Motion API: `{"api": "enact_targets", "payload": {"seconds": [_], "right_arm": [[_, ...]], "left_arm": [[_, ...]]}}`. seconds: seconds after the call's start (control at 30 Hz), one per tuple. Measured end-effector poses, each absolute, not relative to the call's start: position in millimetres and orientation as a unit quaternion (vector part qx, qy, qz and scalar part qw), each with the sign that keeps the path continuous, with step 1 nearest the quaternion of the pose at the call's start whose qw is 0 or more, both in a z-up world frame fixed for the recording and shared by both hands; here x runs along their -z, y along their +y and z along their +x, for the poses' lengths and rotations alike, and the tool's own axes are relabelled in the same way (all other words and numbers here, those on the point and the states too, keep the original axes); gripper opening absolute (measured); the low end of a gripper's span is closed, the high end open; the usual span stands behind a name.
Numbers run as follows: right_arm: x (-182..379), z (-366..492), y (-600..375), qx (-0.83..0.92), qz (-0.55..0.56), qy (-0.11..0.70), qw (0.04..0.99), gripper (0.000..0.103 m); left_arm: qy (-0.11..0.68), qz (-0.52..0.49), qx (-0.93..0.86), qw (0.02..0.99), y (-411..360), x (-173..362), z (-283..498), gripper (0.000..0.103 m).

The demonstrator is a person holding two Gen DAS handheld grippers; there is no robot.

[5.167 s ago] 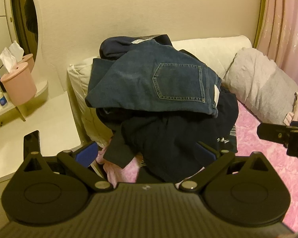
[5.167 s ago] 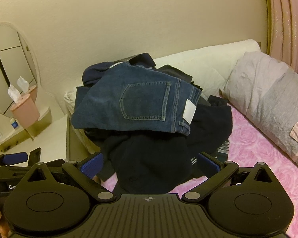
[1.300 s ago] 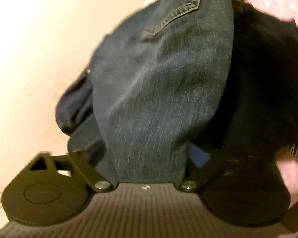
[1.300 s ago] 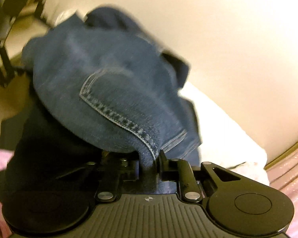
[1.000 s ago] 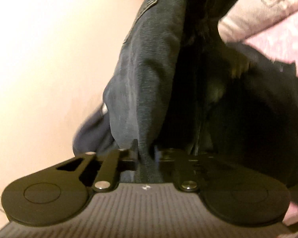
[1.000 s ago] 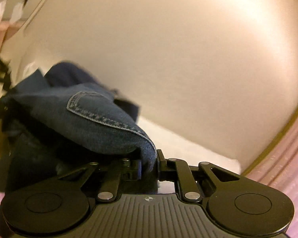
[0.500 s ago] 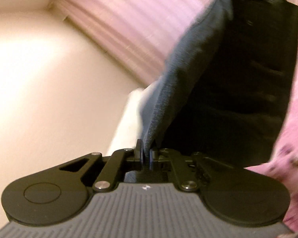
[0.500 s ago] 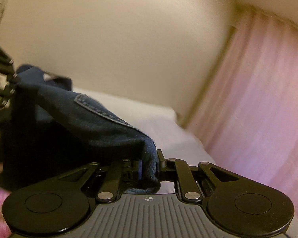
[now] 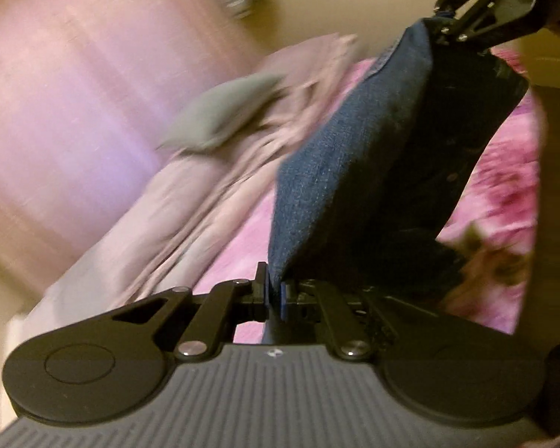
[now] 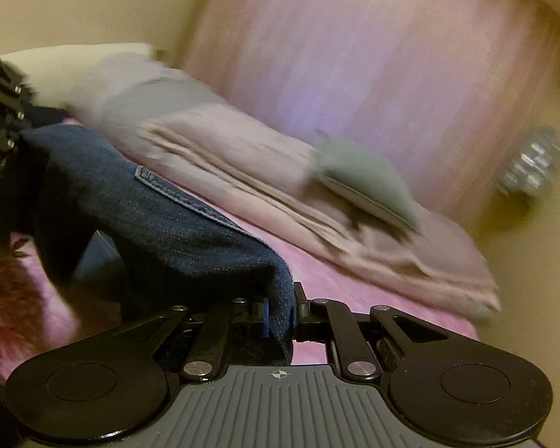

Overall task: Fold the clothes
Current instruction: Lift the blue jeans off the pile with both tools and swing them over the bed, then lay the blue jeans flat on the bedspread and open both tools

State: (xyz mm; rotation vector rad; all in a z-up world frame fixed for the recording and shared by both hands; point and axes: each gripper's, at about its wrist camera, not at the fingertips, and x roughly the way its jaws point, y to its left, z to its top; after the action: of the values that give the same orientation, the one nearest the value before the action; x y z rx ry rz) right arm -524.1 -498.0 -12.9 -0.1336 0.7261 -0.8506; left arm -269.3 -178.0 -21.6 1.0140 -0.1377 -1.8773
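Gripping opposite ends of the denim jeans (image 9: 339, 171), both tools have the garment up off the bed (image 10: 339, 280), and that looks deliberate: held by two points and stretched between them, the jeans can hang open and show their shape before any fold goes in. Left hand-held gripper (image 9: 275, 296) is pinched nearly shut, blue pads squeezing a thin edge of the denim with only the cloth's thickness between them. Right hand-held gripper (image 10: 280, 310) is clamped too, though on a fatter bunch of fabric, so its jaws stand a touch wider. In the left wrist view that right tool shows at the far top corner, biting the other end, and the jeans run taut-ish between the two, the dark inner side sagging toward the pink floral bedsheet (image 9: 504, 201). A back pocket seam (image 10: 175, 190) faces up in the right wrist view. Beyond lie folded pinkish blankets (image 10: 280, 179) with a grey cushion (image 10: 366, 183) on top, against a pink curtain (image 10: 373, 56). Everything is blurred, so finer detail is lost. Folding proper, I reckon, has not started.
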Motion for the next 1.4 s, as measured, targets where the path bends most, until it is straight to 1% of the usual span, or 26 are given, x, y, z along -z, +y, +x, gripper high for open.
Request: {"api": "enact_targets", "payload": {"seconds": [0.13, 0.3, 0.4, 0.47, 0.5, 0.57, 0.67, 0.73, 0.77, 0.8, 0.83, 0.87, 0.9, 0.93, 0.97, 1.03, 1.17, 1.27, 1.4], "right_arm": [[-26.4, -521.6, -474.2, 0.464, -0.047, 0.327, 0.822, 0.009], [-88.4, -520.5, -467.9, 0.497, -0.054, 0.295, 0.814, 0.009], [-117.3, -522.6, -481.2, 0.5, -0.072, 0.294, 0.812, 0.009], [-122.3, -523.8, -512.5, 0.49, -0.066, 0.307, 0.813, 0.009], [-115.7, -524.9, -535.4, 0.483, -0.06, 0.318, 0.813, 0.009], [-94.3, -525.3, -588.3, 0.469, -0.041, 0.34, 0.814, 0.009], [-42.1, -530.8, -674.5, 0.446, -0.007, 0.362, 0.818, 0.009], [3.6, -539.3, -732.9, 0.433, 0.02, 0.381, 0.817, 0.009], [26.8, -542.3, -762.0, 0.426, 0.032, 0.392, 0.815, 0.012], [47.4, -544.7, -786.6, 0.425, 0.037, 0.402, 0.811, 0.029], [63.9, -546.1, -803.9, 0.432, 0.031, 0.407, 0.804, 0.046], [80.4, -547.5, -821.2, 0.44, 0.024, 0.413, 0.797, 0.073], [93.3, -550.6, -835.1, 0.443, 0.026, 0.414, 0.795, 0.077], [100.5, -556.4, -843.7, 0.439, 0.043, 0.407, 0.8, 0.077], [109.0, -559.6, -850.2, 0.434, 0.059, 0.404, 0.803, 0.077], [129.5, -558.6, -853.7, 0.42, 0.093, 0.411, 0.804, 0.077], [167.1, -561.5, -834.4, 0.371, 0.163, 0.434, 0.805, 0.077], [188.3, -560.8, -797.8, 0.341, 0.205, 0.459, 0.795, 0.077], [220.8, -542.5, -751.1, 0.32, 0.239, 0.498, 0.77, 0.077]], "left_arm": [[-0.098, 0.385, 0.808, 0.435, -186.7, -13.0, -279.9, 0.005], [-0.137, 0.35, 0.831, 0.409, -224.9, -78.2, -285.7, 0.005], [-0.107, 0.369, 0.826, 0.411, -288.1, -69.1, -304.7, 0.005], [-0.086, 0.383, 0.822, 0.413, -331.5, -61.5, -317.9, 0.005], [-0.075, 0.39, 0.819, 0.413, -353.2, -57.7, -324.5, 0.005], [-0.053, 0.404, 0.814, 0.414, -396.6, -50.0, -337.7, 0.009], [-0.021, 0.423, 0.805, 0.415, -461.7, -38.6, -357.5, 0.015], [0.03, 0.432, 0.781, 0.45, -510.2, 3.2, -374.5, 0.017], [0.059, 0.442, 0.762, 0.469, -534.0, 23.6, -378.6, 0.027], [0.087, 0.451, 0.742, 0.488, -557.3, 43.2, -382.0, 0.033], [0.106, 0.455, 0.731, 0.497, -562.8, 57.1, -378.3, 0.037], [0.123, 0.457, 0.722, 0.504, -565.4, 70.2, -373.4, 0.037], [0.14, 0.459, 0.713, 0.511, -568.0, 83.2, -368.6, 0.037], [0.148, 0.462, 0.706, 0.516, -562.8, 91.9, -363.2, 0.043], [0.155, 0.465, 0.7, 0.52, -556.3, 99.9, -357.8, 0.052], [0.183, 0.482, 0.68, 0.521, -529.9, 121.6, -343.5, 0.059], [0.233, 0.527, 0.643, 0.505, -465.2, 168.8, -311.0, 0.061], [0.265, 0.568, 0.615, 0.479, -408.1, 206.7, -283.9, 0.062], [0.277, 0.615, 0.589, 0.446, -367.8, 257.3, -254.4, 0.065]]}}
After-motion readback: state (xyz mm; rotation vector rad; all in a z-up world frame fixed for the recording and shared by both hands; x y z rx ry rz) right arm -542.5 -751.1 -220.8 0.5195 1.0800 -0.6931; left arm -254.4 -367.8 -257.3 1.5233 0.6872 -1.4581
